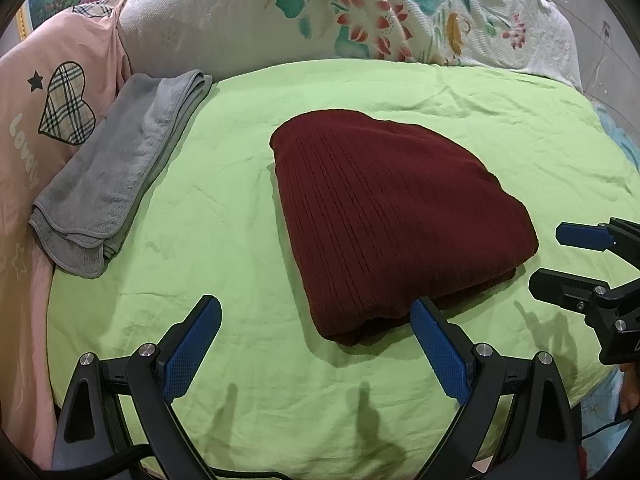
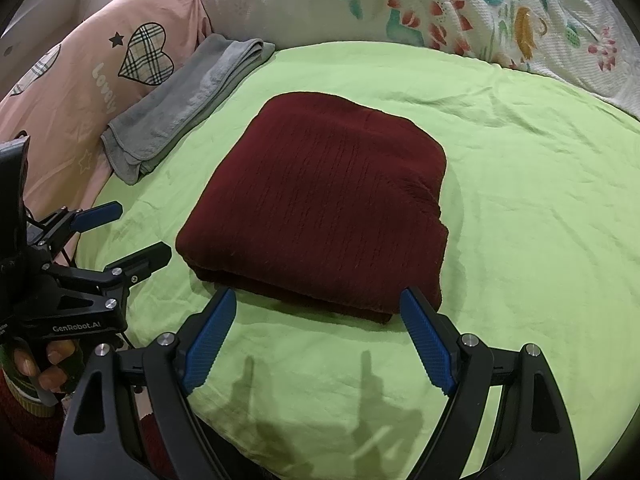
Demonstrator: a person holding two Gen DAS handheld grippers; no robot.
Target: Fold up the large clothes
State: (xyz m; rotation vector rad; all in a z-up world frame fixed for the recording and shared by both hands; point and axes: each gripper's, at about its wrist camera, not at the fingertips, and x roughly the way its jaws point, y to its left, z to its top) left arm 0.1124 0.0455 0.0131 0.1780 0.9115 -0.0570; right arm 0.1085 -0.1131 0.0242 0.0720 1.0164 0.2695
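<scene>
Grey towel (image 1: 120,168), folded, at ten o'clock on the green sheet (image 1: 240,360), hard against the pink bedding (image 1: 60,80) with its plaid heart. At centre, the maroon knit garment (image 1: 392,216), already a compact ribbed rectangle, layered edges stacked along the near side. Just short of that near edge, left gripper (image 1: 316,344) with jaws spread wide, nothing between the blue pads (image 1: 192,352). From the right wrist view, right gripper (image 2: 318,340) likewise spread and empty, poised at six o'clock of the garment (image 2: 320,208), tips just beside the lower fold. Apparently the closing stage of the fold: either a last tidy or done. For a clean finish, best to pinch all layers together at the two near corners, lift low, and lay flat without dragging the sheet; a shallow bite on the top layer alone likely to peel the stack open. Floral quilt (image 1: 400,8) banked at twelve o'clock. Hard to judge: number of layers inside the bundle, sleeves and collar tucked out of sight, far edge foreshortened by the lens. Holder's fingers (image 2: 52,364) only partly in frame at eight o'clock in the right view; bed edge lost to the dark lens rim.
</scene>
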